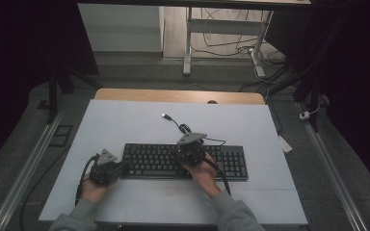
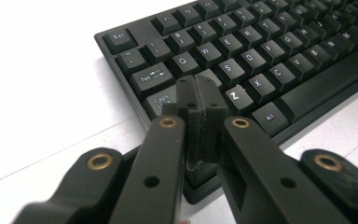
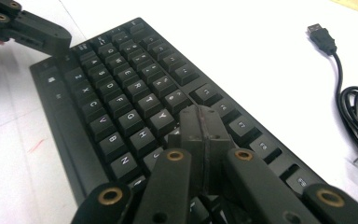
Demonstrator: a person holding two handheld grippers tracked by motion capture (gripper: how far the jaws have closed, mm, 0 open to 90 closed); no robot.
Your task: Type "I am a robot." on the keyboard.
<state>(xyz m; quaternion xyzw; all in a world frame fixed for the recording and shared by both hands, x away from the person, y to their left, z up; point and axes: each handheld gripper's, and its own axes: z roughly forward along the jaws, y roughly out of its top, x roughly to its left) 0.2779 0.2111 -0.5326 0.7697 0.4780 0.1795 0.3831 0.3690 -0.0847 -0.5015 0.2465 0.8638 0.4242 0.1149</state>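
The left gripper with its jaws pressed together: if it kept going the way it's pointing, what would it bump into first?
Most likely the black keyboard. The left gripper points its shut jaws down at the keys near Caps Lock and Z; whether it already touches them is unclear.

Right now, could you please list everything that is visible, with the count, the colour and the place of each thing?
keyboard: one, black, middle of the white board, near the person.
cable: one, black, coiled behind the keyboard; USB plug loose on the board.
white board: one, covers the wooden table.
left gripper: one, black, shut, tips at the keyboard's left end, by Caps Lock.
right gripper: one, black, shut, tips over the middle keys.
hands: two, grey sleeves, bottom edge.
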